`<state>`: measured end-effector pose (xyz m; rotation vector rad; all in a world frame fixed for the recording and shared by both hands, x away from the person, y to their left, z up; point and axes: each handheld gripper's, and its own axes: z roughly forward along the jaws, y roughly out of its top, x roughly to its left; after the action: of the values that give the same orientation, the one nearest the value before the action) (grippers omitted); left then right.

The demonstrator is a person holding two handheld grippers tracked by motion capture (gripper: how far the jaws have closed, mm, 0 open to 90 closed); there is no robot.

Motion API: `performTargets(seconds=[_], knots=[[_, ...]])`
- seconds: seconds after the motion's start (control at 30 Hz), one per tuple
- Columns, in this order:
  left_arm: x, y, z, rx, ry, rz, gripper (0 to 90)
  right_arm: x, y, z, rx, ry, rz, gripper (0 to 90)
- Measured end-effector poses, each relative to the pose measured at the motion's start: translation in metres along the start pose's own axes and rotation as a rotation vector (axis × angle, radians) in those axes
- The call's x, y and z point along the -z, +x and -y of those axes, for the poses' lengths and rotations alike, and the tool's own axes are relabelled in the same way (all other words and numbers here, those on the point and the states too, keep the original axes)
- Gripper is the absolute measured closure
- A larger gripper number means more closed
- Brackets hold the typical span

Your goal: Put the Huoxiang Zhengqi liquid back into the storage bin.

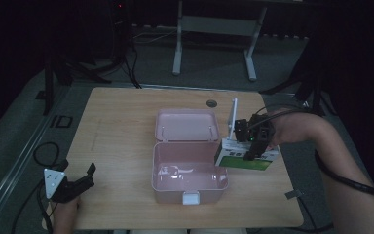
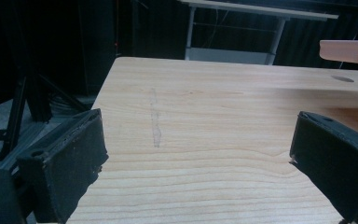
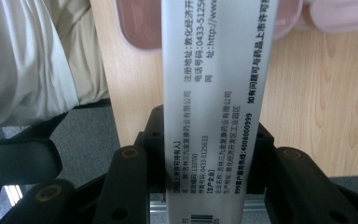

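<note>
In the high view, our right gripper (image 1: 251, 147) squeezes a green and white box (image 1: 246, 158) at the right of the frame, just beside the open pink case (image 1: 189, 176) in the middle, maybe so it can go in. Our left gripper (image 1: 73, 185) rests at the lower left, out of the way.

In the left gripper view, the jaws stand wide apart over the bare table (image 2: 223, 121).

In the right gripper view, the jaws pinch the box's white printed side (image 3: 214, 93).
</note>
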<state>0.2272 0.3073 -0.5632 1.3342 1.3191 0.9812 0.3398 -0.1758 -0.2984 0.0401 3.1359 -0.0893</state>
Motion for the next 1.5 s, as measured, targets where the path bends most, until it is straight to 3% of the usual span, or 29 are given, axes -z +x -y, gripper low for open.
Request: performTargets(seconds=[0.3, 0.9, 1.23, 1.5], knots=[[0.000, 0.000, 0.000, 0.000, -0.001, 0.002, 3.5, 0.004, 0.004, -0.032, 0.034, -0.004, -0.004, 62.5], [0.000, 0.001, 0.000, 0.007, -0.003, 0.008, 3.5, -0.006, 0.007, -0.095, 0.107, -0.012, -0.050, 62.5], [0.000, 0.001, 0.000, 0.007, -0.003, 0.012, 3.5, -0.021, 0.007, -0.122, 0.123, -0.011, -0.065, 62.5], [0.000, 0.001, 0.000, 0.007, -0.003, 0.015, 3.5, -0.046, 0.006, -0.129, 0.122, 0.012, -0.085, 62.4]])
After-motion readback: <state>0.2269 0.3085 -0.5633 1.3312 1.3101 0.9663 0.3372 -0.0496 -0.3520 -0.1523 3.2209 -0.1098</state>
